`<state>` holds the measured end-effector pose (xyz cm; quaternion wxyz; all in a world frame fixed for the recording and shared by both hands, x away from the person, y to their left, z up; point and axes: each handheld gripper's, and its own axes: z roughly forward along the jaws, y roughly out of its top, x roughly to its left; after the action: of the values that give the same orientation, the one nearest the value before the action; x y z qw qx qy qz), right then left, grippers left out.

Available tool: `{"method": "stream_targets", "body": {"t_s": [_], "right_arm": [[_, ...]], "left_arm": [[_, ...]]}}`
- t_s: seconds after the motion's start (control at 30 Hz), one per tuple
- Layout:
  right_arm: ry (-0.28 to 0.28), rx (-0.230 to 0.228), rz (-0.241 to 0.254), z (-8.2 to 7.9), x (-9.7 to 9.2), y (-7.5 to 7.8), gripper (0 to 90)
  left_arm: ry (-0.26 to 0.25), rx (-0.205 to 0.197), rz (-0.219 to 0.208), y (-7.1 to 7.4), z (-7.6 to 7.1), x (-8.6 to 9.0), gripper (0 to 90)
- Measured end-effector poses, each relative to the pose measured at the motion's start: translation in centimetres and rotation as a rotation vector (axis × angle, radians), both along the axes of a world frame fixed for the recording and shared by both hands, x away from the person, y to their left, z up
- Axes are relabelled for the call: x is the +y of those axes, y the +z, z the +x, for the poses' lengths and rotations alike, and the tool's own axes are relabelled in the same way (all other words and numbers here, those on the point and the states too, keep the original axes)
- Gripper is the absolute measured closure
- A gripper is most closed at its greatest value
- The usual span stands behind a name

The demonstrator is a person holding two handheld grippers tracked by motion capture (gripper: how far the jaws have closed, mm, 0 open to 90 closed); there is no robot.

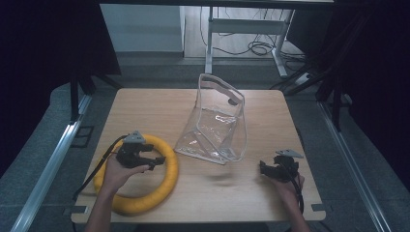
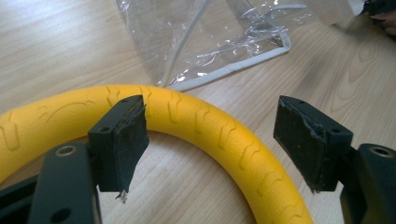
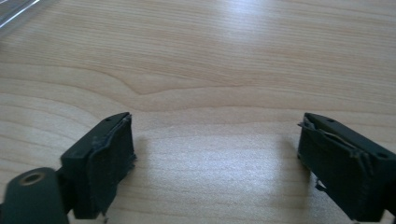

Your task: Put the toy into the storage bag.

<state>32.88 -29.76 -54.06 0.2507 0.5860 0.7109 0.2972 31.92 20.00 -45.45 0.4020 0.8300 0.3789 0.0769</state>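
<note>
Near edge of the tabletop: two forearms come in from the bottom of the high view, one hand on each gripper.
Left gripper (image 1: 153,162): near the tabletop's near left corner, above the yellow ring; jaws spread wide with nothing pressed between the pads, the ring's arc curving across the gap below them in the left gripper view.
Right gripper (image 1: 262,169): near the near right corner, jaws standing wide apart over bare wood, gripping nothing.
Yellow ring (image 1: 167,181): lies flat at the near left part of the tabletop, close to the left and near edges; a ridged tread pattern runs over its surface (image 2: 224,135).
Clear bag (image 1: 217,128): stands around the middle of the tabletop, leaning toward the far edge; transparent plastic with a pale trim; its near lower corner is just beside the ring's far right curve.
Tabletop (image 1: 270,111): pale wood grain, rounded corners, soft sheen of light on it (image 3: 233,70).
Sides of the room: dark curtains left and right, with metal rails along the grey floor.
Far side of the room: grey floor, then the white legs of another desk (image 1: 209,43) with cables (image 1: 258,47) trailing on a lighter floor.
</note>
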Motion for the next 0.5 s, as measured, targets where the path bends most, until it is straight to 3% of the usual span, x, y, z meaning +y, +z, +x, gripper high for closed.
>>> {"method": "stream_targets", "body": {"t_s": [0.23,0.33,0.4,0.5], "right_arm": [[0.022,-0.008,0.001,0.0,0.0,0.0,14.5],[0.023,-0.009,0.000,0.0,0.0,0.0,14.6],[0.024,-0.009,0.001,0.0,0.0,0.0,14.9],[0.034,-0.013,0.000,0.0,0.0,0.0,15.6]], "left_arm": [[-0.010,0.034,-0.025,0.0,0.0,-0.3,27.0],[-0.016,0.058,0.026,0.1,-1.1,-0.3,27.2],[-0.015,0.061,0.031,0.4,-1.4,-0.1,27.6],[-0.043,0.064,0.044,1.6,-3.0,0.1,28.2]]}}
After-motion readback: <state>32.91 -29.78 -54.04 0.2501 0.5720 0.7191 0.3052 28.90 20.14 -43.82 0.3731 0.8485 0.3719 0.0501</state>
